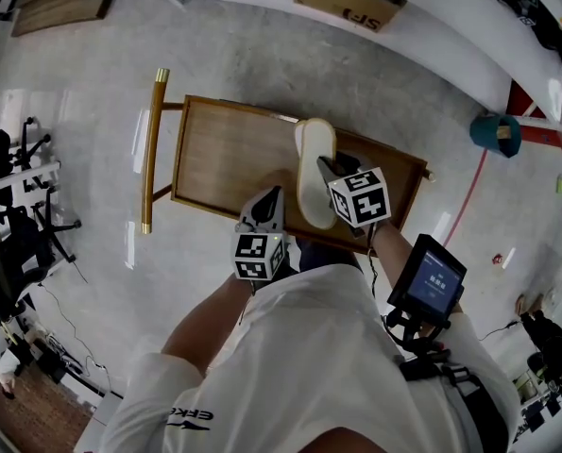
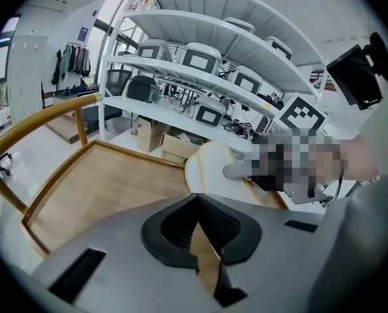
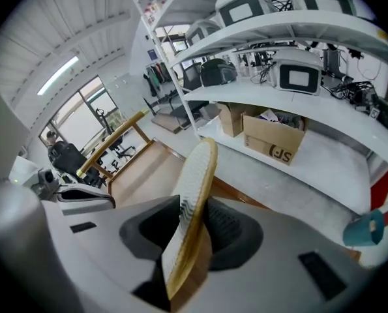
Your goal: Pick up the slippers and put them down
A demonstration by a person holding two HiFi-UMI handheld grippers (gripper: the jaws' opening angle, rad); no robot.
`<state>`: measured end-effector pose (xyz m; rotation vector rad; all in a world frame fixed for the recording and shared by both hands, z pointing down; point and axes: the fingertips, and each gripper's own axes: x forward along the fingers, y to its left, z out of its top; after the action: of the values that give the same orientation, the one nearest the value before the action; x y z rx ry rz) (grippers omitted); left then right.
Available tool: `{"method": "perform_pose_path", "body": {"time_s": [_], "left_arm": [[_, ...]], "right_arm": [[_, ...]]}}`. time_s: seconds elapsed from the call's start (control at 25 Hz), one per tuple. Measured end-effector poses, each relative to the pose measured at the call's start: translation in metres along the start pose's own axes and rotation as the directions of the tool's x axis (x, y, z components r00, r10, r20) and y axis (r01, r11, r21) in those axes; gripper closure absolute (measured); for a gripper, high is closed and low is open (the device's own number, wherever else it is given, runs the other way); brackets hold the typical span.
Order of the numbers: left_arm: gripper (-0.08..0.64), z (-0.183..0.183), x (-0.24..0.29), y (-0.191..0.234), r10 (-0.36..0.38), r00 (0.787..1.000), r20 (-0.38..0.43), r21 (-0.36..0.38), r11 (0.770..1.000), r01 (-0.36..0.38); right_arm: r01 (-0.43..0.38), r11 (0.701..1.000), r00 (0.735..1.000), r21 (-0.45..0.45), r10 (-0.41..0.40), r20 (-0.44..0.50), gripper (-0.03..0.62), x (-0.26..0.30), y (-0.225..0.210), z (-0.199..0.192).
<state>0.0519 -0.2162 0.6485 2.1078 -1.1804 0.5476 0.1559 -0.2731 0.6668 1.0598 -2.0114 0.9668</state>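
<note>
Above the cart's [image 1: 219, 149] right end the slipper [image 1: 315, 163] is pinched edge-on by the right gripper [image 3: 190, 225] — it could be levered loose by its overhang if swung; the left gripper [image 2: 197, 206] is kept pressed together, empty.

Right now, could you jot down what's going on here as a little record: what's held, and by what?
Held item: cream slipper with ribbed white sole, turned on its edge
Held by: right gripper, closed on it
Other hand: left gripper, closed, holding nothing
Beneath: rimmed wooden tray with gold handle bar
Second slipper: none in view
</note>
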Motion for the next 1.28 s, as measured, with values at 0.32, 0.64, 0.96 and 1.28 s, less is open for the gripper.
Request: {"method": "perform_pose_path", "body": {"time_s": [0.32,0.64,0.96,1.28], "left_arm": [[0.557,-0.002,-0.019,0.016,0.02,0.999,0.026,-0.021,1.0,-0.019],[0.557,-0.009,-0.039,0.036,0.044,0.998,0.043,-0.047,0.998,-0.042],[0.557,-0.014,-0.056,0.046,0.062,0.996,0.059,-0.066,0.996,-0.058],[0.557,-0.017,-0.07,0.056,0.082,0.994,0.078,-0.076,0.994,-0.076]], "right_arm": [[0.033,0.992,0.999,-0.119,-0.038,-0.037,0.469,0.009,0.033,-0.004],[-0.014,0.985,0.998,-0.173,0.002,-0.067,0.465,0.022,0.071,-0.012],[-0.122,0.978,0.984,-0.167,0.097,-0.15,0.454,0.034,0.104,-0.026],[-0.163,0.959,0.969,-0.234,0.11,-0.221,0.456,0.034,0.123,-0.039]]}}
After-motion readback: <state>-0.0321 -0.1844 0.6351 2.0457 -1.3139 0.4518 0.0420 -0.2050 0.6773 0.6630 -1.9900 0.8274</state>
